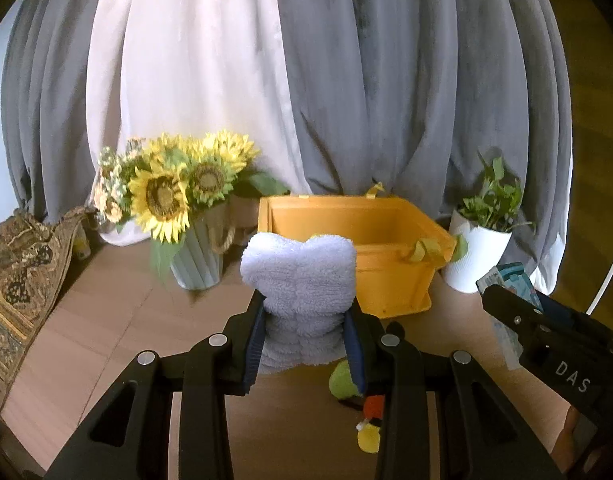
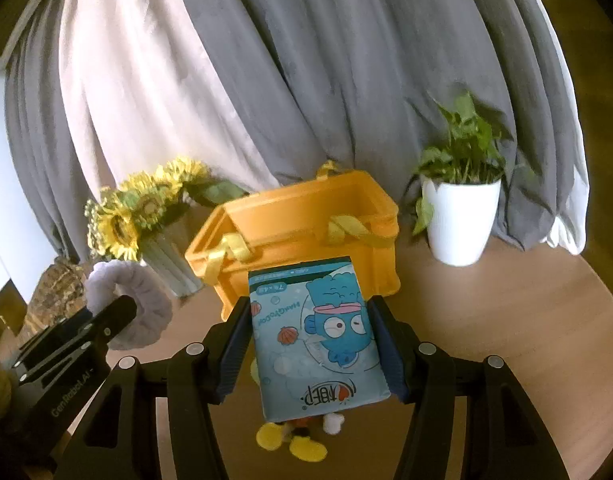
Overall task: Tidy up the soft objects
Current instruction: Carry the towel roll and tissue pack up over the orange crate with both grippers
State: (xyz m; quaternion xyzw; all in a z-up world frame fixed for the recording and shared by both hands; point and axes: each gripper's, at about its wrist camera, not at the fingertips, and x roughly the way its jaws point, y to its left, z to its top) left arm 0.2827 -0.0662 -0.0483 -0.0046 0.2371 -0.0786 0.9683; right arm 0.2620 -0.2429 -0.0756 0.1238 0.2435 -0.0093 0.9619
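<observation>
Left tool (image 1: 304, 340) squeezes fluffy towel (image 1: 300, 276); right tool (image 2: 312, 354) grips blue tissue pack (image 2: 318, 336). Both near orange box (image 2: 302, 216). Lift above rim, drop inside, miss plush toy (image 1: 356, 404) on surface (image 1: 106, 320).

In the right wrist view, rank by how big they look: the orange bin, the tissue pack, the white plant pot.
1. orange bin, though partly hidden.
2. tissue pack, held close to the camera by the right gripper, so it looks oversized.
3. white plant pot.
</observation>
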